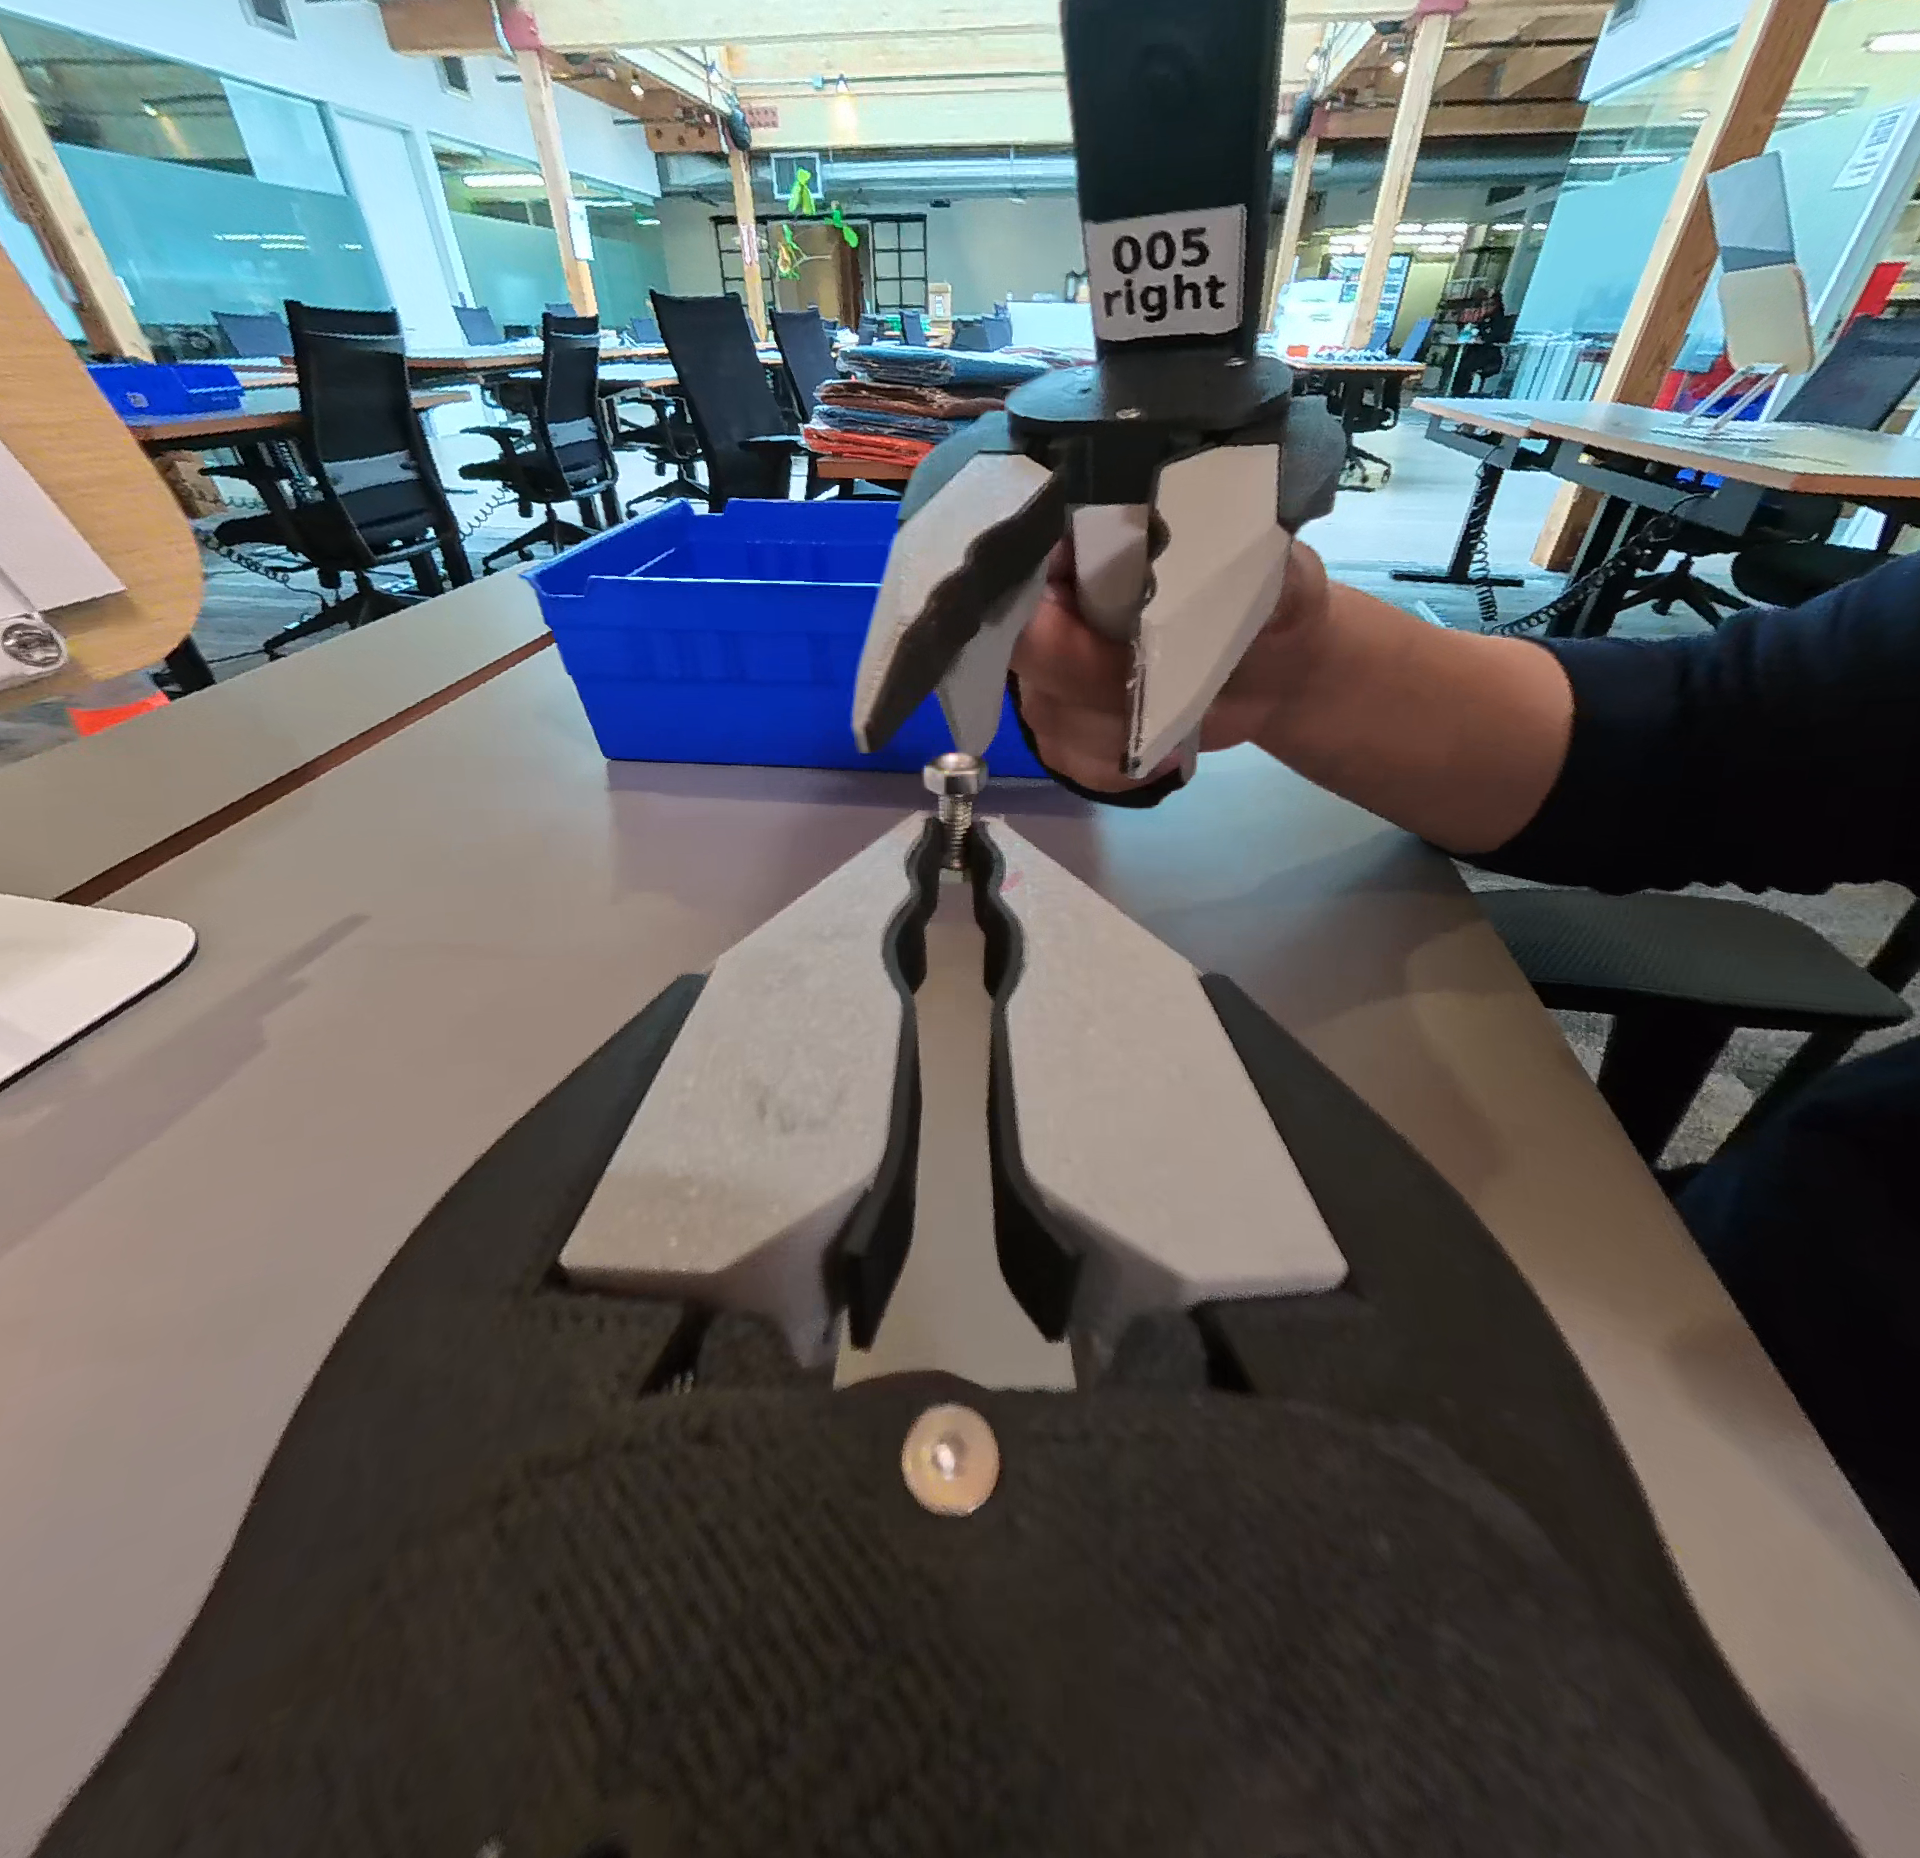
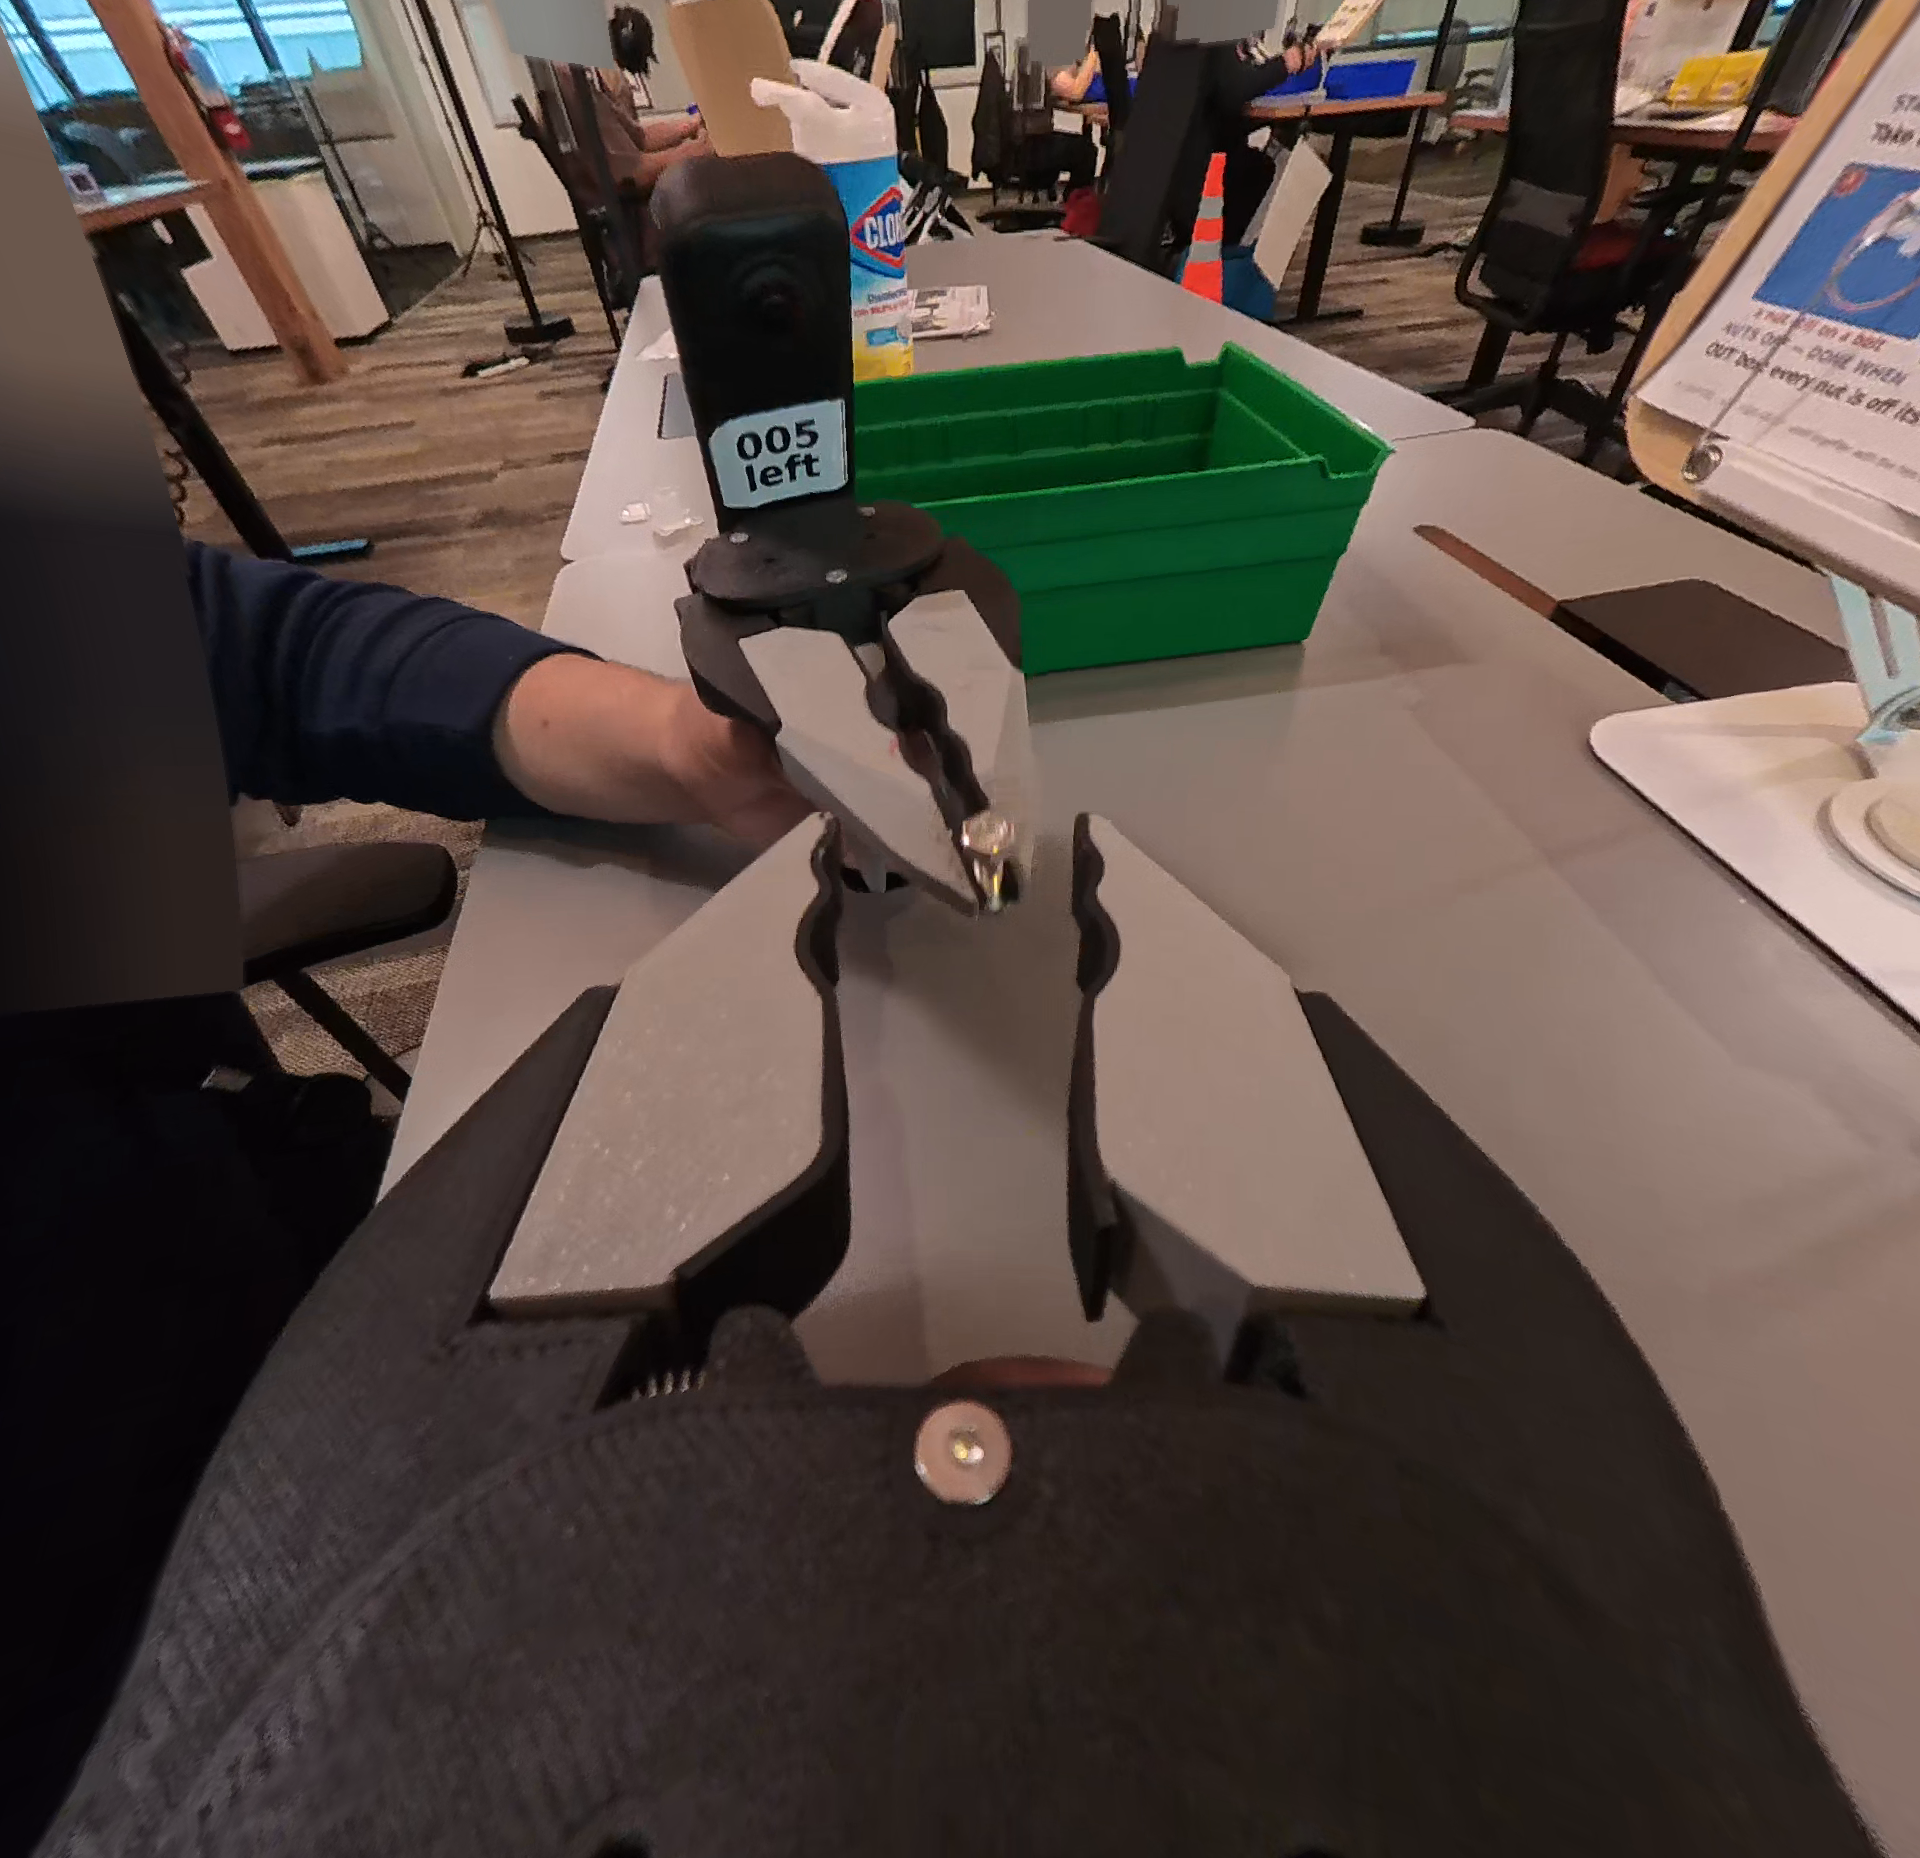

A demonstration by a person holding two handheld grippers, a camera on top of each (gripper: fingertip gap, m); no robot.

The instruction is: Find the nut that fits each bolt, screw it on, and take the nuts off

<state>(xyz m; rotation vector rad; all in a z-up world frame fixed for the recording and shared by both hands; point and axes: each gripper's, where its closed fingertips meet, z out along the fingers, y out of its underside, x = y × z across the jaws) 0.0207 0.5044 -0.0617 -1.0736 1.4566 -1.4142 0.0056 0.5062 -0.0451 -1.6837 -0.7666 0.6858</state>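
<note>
A small silver bolt (image 1: 954,840) stands upright in the tips of my left gripper (image 1: 954,852), which is shut on its threaded shaft. A hex piece (image 1: 954,772) sits at the bolt's top; I cannot tell whether it is the head or a nut. My right gripper (image 1: 1003,750) hangs just above it, pointing down, open and empty. In the right wrist view the bolt (image 2: 987,852) sits between my right gripper's (image 2: 954,852) spread fingers, held by the left gripper (image 2: 982,883) coming in from the left.
A blue bin (image 1: 727,645) stands on the grey table (image 1: 416,873) behind the bolt. A green bin (image 2: 1122,520) stands behind the left gripper, with a wipes canister (image 2: 868,229) beyond it. A stand with an instruction sheet (image 2: 1818,302) and white base (image 2: 1714,800) is at the right. Only a small space, under 4 cm, lies between the two pairs of fingers.
</note>
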